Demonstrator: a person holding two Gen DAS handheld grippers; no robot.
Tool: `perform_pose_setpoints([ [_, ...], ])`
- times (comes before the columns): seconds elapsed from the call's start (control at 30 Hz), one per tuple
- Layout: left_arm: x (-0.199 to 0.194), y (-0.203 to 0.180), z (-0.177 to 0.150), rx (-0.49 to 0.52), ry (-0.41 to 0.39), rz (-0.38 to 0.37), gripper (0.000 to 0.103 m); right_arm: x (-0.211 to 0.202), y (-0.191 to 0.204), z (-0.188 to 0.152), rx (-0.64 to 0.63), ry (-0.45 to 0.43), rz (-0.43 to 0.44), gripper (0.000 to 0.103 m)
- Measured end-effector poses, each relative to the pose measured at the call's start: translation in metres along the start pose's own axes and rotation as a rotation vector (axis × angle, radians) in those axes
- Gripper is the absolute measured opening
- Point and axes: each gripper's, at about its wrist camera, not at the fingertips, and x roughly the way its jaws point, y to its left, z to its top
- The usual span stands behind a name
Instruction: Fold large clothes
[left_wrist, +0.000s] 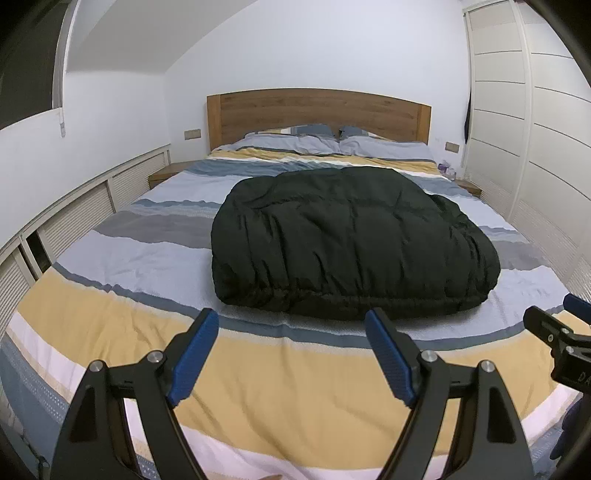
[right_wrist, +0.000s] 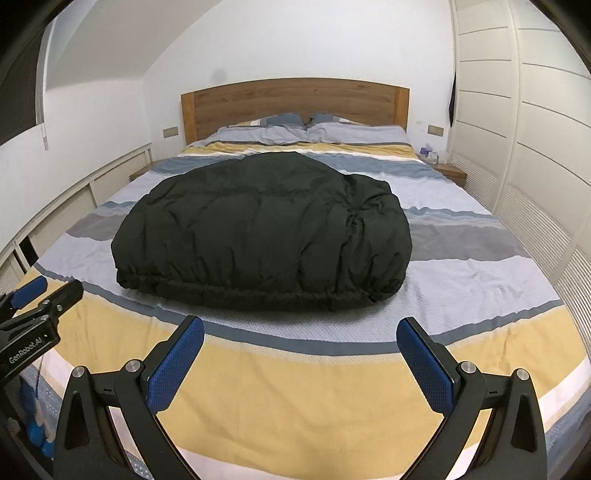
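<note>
A black puffy padded garment lies folded into a thick bundle on the middle of the bed, its gathered hem toward me. My left gripper hovers above the yellow stripe short of that hem, open, blue pads wide apart with nothing between them. In the right wrist view the same garment sits ahead and my right gripper is likewise open and empty above the bedspread. Each gripper shows at the edge of the other's view: the right gripper and the left gripper.
Two pillows lie against a wooden headboard. White slatted cabinets run along the left side, tall white wardrobe doors along the right. Small bedside shelves flank the bed.
</note>
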Motion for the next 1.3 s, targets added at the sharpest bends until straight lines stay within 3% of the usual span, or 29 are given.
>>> perform_pose_setpoints([
  [0.43, -0.032, 0.005, -0.009, -0.005, -0.008, -0.033, 0.081, -0.036, -0.001, -0.003, -0.007, -0.030, -0.019, 0.102],
  [1.3, -0.055, -0.013, -0.023, 0.045, 0.001, -0.069, 0.081, -0.072, -0.008, -0.012, -0.015, -0.074, -0.051, 0.102],
])
